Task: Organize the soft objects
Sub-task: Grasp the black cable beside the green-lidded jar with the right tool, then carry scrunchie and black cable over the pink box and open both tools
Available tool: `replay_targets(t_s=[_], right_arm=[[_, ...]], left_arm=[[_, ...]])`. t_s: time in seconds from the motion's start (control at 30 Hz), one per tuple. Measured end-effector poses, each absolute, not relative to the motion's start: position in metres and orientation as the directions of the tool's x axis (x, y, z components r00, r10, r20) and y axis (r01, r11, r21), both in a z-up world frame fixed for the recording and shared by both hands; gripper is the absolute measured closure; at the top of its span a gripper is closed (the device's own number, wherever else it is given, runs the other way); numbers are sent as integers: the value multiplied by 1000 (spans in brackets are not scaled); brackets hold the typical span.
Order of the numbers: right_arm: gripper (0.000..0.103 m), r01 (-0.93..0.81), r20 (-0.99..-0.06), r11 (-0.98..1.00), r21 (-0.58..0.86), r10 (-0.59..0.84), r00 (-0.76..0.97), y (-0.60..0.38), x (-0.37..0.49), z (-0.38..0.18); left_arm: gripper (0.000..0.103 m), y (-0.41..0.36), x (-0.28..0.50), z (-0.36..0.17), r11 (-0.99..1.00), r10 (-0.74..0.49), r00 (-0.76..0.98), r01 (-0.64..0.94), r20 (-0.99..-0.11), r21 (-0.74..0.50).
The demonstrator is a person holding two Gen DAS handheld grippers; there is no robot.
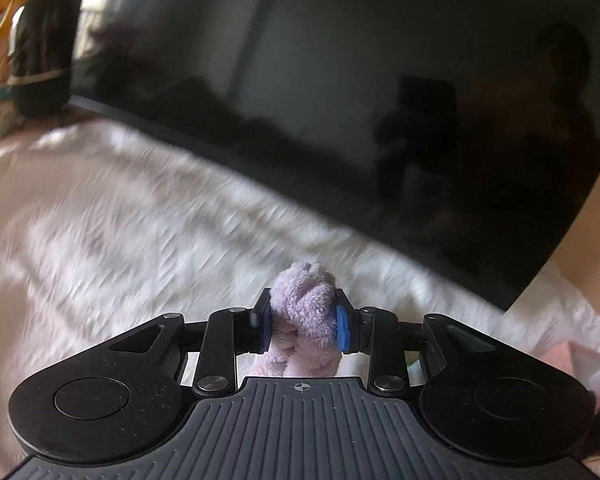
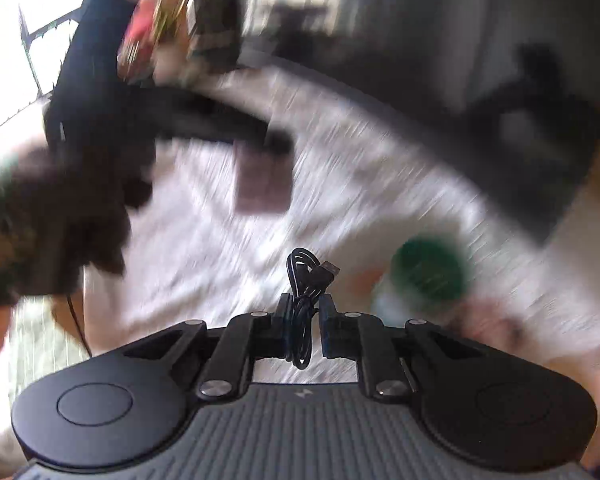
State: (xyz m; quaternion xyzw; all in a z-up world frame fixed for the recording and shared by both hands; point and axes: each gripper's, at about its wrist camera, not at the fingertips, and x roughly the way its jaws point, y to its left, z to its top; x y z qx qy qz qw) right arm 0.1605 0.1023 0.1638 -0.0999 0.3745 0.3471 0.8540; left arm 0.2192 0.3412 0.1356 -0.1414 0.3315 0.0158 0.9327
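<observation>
My left gripper (image 1: 303, 320) is shut on a bunched lilac fluffy cloth (image 1: 305, 300), held above a white furry cover (image 1: 140, 232). My right gripper (image 2: 305, 312) is shut on a coiled black USB cable (image 2: 306, 276), with its plug sticking up to the right. In the right wrist view the other gripper appears as a dark blurred shape (image 2: 172, 120) with the lilac cloth (image 2: 262, 180) hanging from it. Both views are motion-blurred.
A large black TV screen (image 1: 340, 80) stands behind the white cover, with a dark pot (image 1: 40, 52) at the far left. In the right wrist view a green-lidded container (image 2: 428, 272) lies at the right and a dark fuzzy mass (image 2: 52, 216) at the left.
</observation>
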Motion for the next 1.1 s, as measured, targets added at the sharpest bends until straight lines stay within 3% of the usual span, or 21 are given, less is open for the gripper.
replay_targets(t_s=[0.23,0.47,0.77,1.0,1.1], right_arm=[[90,-524,-565,849,66,465,681,8,161,233],[90,-326,-502,943,69,315,805,-86,146,249],[90,-103,-524,990,99,140,840,-180,123,221],[90,31,-596,986,162,73,800,-228,120,176],[90,56,-622,981,188,75,780,-237,124,154]], left_arm=[[70,271,245,161,962,-203,783,46,-588,-270],[70,171,257,176,904,-423,709,283,-565,-321],[69,43,249,144,770,-627,471,494,-621,-403],[68,-24,245,138,725,-651,381,567,-657,-390],[65,-35,252,133,717,-666,344,540,-662,-440]])
